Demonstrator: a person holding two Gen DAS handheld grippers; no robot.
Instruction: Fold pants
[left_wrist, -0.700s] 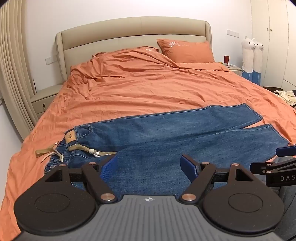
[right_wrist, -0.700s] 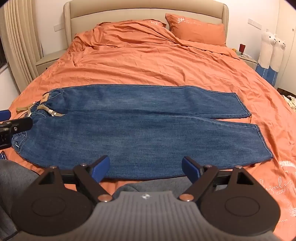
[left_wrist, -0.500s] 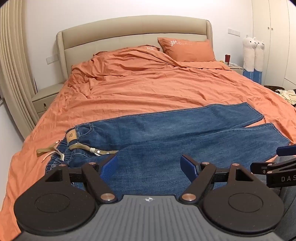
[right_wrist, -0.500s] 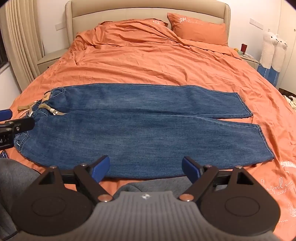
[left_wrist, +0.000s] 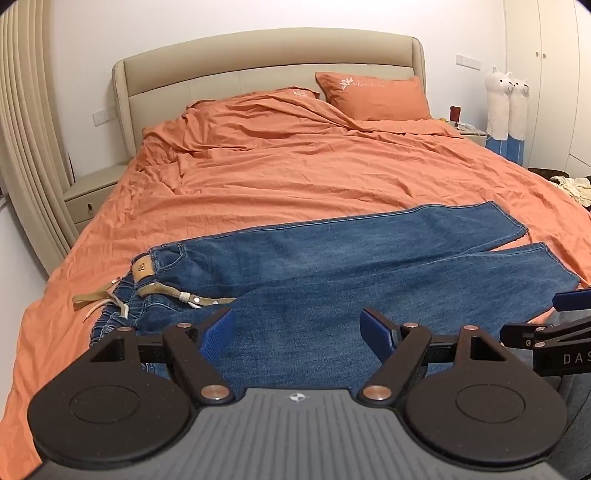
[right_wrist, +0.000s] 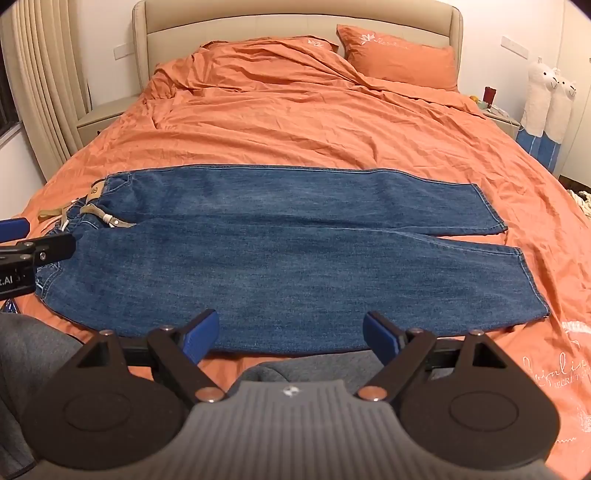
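Blue jeans (right_wrist: 280, 243) lie flat across the orange bed, waist with a tan belt (right_wrist: 105, 216) at the left, leg hems (right_wrist: 517, 266) at the right. They also show in the left wrist view (left_wrist: 351, 273). My left gripper (left_wrist: 297, 330) is open and empty, held above the near edge of the jeans toward the waist. My right gripper (right_wrist: 290, 334) is open and empty, held above the near edge of the lower leg. Each gripper's tip shows at the side of the other's view.
The orange duvet (right_wrist: 303, 110) covers the bed, with a pillow (right_wrist: 399, 55) by the beige headboard (left_wrist: 266, 55). Nightstands stand on both sides (left_wrist: 92, 192). Two plush alpacas (right_wrist: 550, 96) stand at the right. My grey-clothed legs (right_wrist: 33, 343) are at the bed's near edge.
Both grippers have drawn slightly back and up from the jeans; the view of the jeans sits a little lower. The jaws stay open.
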